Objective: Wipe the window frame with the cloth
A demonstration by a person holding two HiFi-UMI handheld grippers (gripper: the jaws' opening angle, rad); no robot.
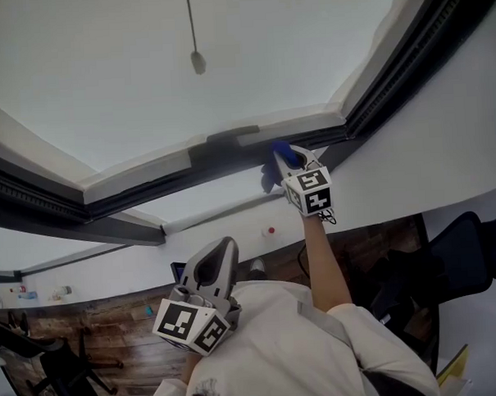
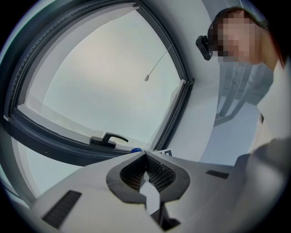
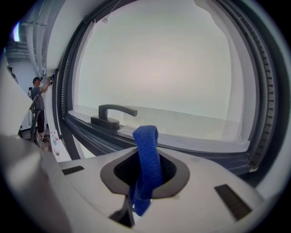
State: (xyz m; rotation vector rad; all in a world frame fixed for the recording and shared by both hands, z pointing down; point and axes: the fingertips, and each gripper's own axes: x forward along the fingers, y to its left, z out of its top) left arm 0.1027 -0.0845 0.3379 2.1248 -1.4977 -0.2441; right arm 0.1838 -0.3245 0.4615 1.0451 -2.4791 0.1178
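A blue cloth [image 3: 146, 137] sticks up between the jaws of my right gripper [image 3: 146, 152], which is shut on it. In the head view that right gripper [image 1: 298, 163] presses the cloth [image 1: 284, 156] against the dark window frame [image 1: 149, 189], just right of the window handle [image 1: 229, 137]. The handle [image 3: 112, 114] sits left of the cloth on the frame's lower rail [image 3: 195, 152]. My left gripper [image 1: 224, 250] hangs lower, near my chest, shut and holding nothing. Past its closed jaws [image 2: 145, 155] I see the frame [image 2: 50, 145], the handle [image 2: 107, 138] and a bit of the cloth [image 2: 135, 150].
A blind's pull cord [image 1: 197, 60] hangs in front of the pane. A white wall ledge [image 1: 233, 235] runs under the frame. Below lie a wooden floor [image 1: 114, 330], a black office chair [image 1: 472, 257] at right and another chair [image 1: 59, 378] at left. A person [image 3: 37, 104] stands far off.
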